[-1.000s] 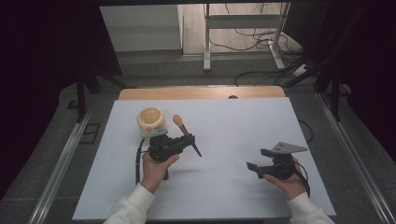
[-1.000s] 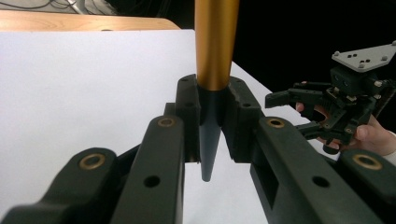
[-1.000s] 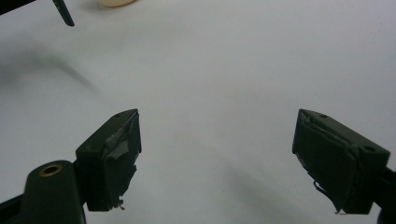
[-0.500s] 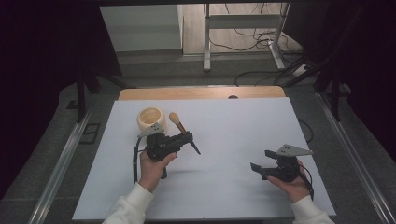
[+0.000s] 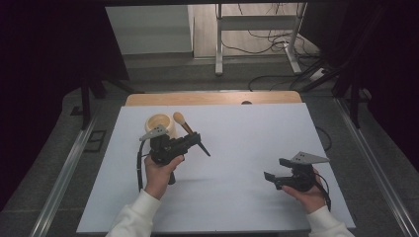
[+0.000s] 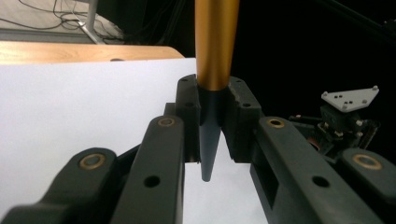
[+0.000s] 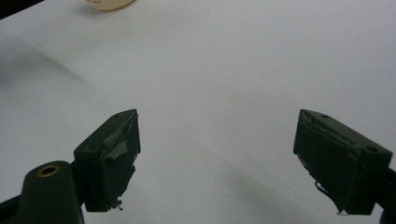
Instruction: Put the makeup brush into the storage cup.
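A brush with a tan head [image 5: 179, 117], a golden ferrule [image 6: 215, 42] and a dark pointed handle [image 5: 203, 149] is clamped in my left gripper [image 5: 194, 138], which is shut on the handle just below the ferrule [image 6: 212, 109]. The brush is held above the table, tilted, with its head close beside a cream cup [image 5: 160, 124] standing on the white table top [image 5: 247, 128]. My right gripper [image 5: 274, 169] is low over the table at the right, open wide, with nothing between its jaws [image 7: 219, 123]. The cup's base [image 7: 108, 3] is at the top edge of the right gripper view.
A wooden strip [image 5: 212, 98] runs along the table's far edge. Metal rails [image 5: 64, 173] flank the table on both sides. A white stand and cables [image 5: 257, 29] lie on the floor beyond. My right gripper's grey plate [image 6: 350, 97] is at the right in the left gripper view.
My left gripper has carried the brush a little left and away, bringing the brush head nearer the cup. The right gripper has drifted slightly to the right and stays open.
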{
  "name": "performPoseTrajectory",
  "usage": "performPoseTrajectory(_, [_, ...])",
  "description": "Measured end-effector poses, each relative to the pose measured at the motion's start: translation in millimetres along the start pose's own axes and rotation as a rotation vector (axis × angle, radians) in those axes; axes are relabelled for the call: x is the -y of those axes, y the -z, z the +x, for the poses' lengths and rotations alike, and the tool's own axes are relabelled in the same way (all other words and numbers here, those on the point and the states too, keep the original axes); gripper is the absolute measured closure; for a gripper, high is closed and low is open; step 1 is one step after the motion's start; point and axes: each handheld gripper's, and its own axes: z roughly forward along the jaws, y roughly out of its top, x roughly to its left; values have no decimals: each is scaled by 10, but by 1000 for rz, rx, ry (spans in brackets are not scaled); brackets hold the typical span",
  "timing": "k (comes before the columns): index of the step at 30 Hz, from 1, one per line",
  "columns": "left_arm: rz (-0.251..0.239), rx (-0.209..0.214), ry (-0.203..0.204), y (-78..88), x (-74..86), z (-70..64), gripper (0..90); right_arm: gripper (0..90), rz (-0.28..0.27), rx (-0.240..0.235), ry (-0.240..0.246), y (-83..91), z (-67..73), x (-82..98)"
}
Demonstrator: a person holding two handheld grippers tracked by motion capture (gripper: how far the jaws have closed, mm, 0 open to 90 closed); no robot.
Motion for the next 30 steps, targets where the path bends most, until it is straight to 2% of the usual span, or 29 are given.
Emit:
performPoseTrajectory(5, [-5, -1, -5, -8, -76, 17, 783, 154, 2, 5, -1, -1, -10, -4])
performPoseTrajectory(7, [-10, 7, 7, -11, -95, 33, 783, 154, 4, 7, 1, 0, -7, -1])
performPoseTrajectory(13, [-11, -6, 9, -2, -146, 74, 783, 154, 5, 17, -5, 12, -8, 9])
performPoseTrajectory(30, [-27, -37, -17, 89, -401, 124, 783, 154, 5, 13, 4, 20, -4, 20])
